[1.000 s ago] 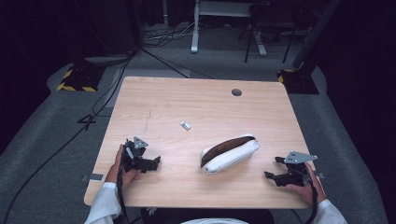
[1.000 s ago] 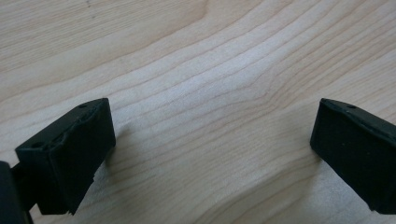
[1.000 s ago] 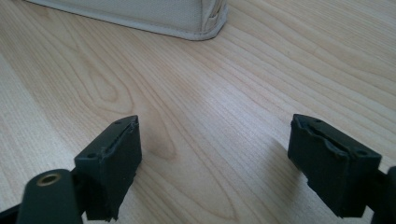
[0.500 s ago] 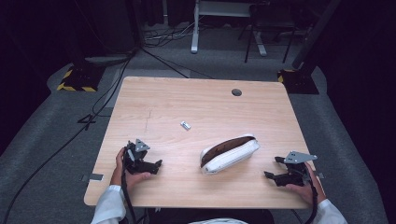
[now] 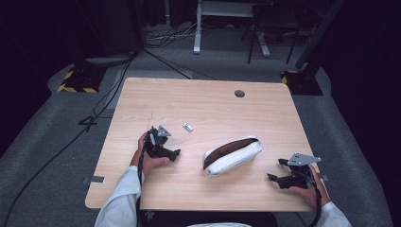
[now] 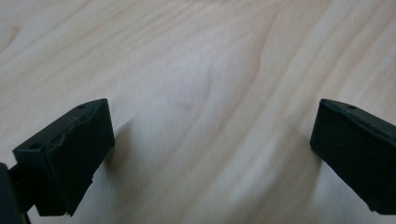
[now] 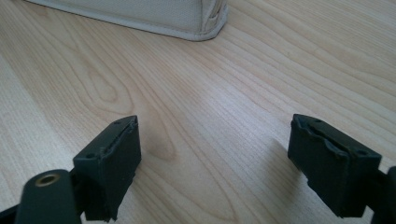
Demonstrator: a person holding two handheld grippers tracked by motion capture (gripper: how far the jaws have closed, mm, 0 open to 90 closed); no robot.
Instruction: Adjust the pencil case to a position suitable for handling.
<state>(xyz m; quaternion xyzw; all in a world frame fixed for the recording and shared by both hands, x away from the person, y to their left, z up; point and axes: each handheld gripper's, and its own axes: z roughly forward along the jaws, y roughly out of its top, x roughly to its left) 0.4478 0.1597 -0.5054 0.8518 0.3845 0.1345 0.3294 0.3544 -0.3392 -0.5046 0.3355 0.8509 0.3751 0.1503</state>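
Pencil case [image 5: 232,156], white with a dark open mouth, lying slantwise on the near right part of the wooden table [image 5: 213,101], between the two grippers and touching neither. In the right gripper view, one pale fabric corner [image 7: 201,21] at the far edge, well apart from the black jaws.

Small silver item [image 5: 187,126], perhaps a clip or eraser, too small to tell, just far-left of the case and near the left gripper [image 5: 166,152].

Left gripper: jaws spread wide, nothing between them, low over bare wood [image 6: 205,93]. Right gripper [image 5: 279,171]: likewise gaping, empty, near the table's near right edge.

Probable step: fetching the small item for the case. Best done by centring it between the spread jaws, closing gently, and steadying the case with the right gripper, mouth kept upward.

Count: one pencil case, one small item, two grippers, one table.
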